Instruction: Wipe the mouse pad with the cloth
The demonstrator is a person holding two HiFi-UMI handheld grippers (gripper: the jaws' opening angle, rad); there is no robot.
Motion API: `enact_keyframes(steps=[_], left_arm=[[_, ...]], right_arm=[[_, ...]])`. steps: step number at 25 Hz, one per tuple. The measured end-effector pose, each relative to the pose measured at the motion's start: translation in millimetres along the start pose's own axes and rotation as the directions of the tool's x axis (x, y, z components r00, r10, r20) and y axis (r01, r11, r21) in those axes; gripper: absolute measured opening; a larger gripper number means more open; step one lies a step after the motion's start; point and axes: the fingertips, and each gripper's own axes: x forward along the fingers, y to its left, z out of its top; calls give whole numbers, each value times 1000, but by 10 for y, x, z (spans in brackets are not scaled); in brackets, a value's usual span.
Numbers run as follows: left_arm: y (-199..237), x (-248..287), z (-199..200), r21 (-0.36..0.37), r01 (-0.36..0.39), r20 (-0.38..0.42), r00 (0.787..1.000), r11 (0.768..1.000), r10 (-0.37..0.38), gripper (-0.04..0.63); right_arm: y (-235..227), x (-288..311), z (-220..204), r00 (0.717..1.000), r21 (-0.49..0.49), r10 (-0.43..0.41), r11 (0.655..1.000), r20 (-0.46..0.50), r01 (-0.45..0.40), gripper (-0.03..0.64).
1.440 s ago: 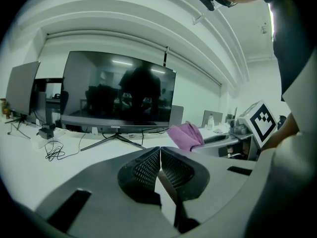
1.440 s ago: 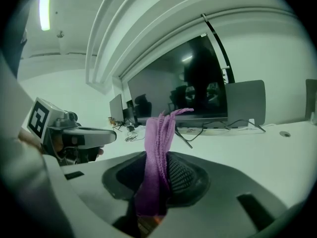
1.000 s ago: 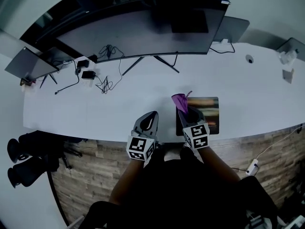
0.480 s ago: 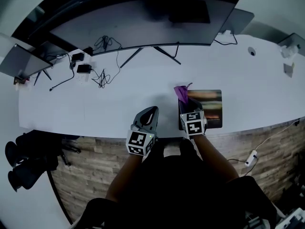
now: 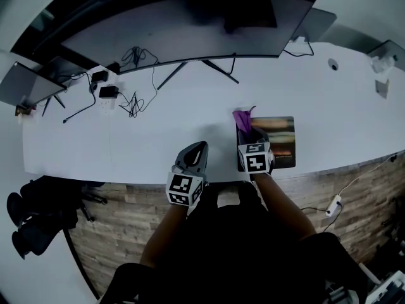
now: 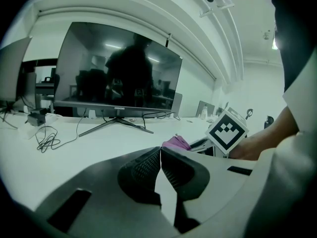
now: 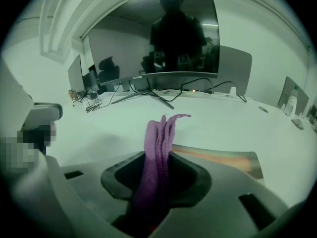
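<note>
A purple cloth is pinched in my right gripper, whose jaws are shut on it; its folded end sticks out past the fingertips. The mouse pad, dark with a coloured picture, lies near the front edge of the white desk. My right gripper sits over the pad's left edge. My left gripper is shut with nothing in it, resting at the desk's front edge to the left of the pad. The cloth shows beyond it.
A wide curved monitor on splayed legs stands at the back. Adapters and tangled cables lie at the back left, a laptop at the far left. Small items sit at the far right. A power strip hangs below the desk.
My right gripper with the cloth has drawn back slightly toward the front edge along the pad's left side. The left gripper has stayed put.
</note>
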Motion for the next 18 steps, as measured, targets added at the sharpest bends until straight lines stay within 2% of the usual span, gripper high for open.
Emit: enact_keyframes(steps=[10, 18], left_arm=[[-123, 72, -60, -5, 15, -29, 999, 1000, -15, 23], [-262, 169, -74, 9, 34, -20, 999, 999, -34, 23]], right_arm=[[-441, -105, -47, 998, 33, -69, 997, -14, 69, 144], [-780, -214, -125, 993, 52, -116, 992, -23, 117, 144]])
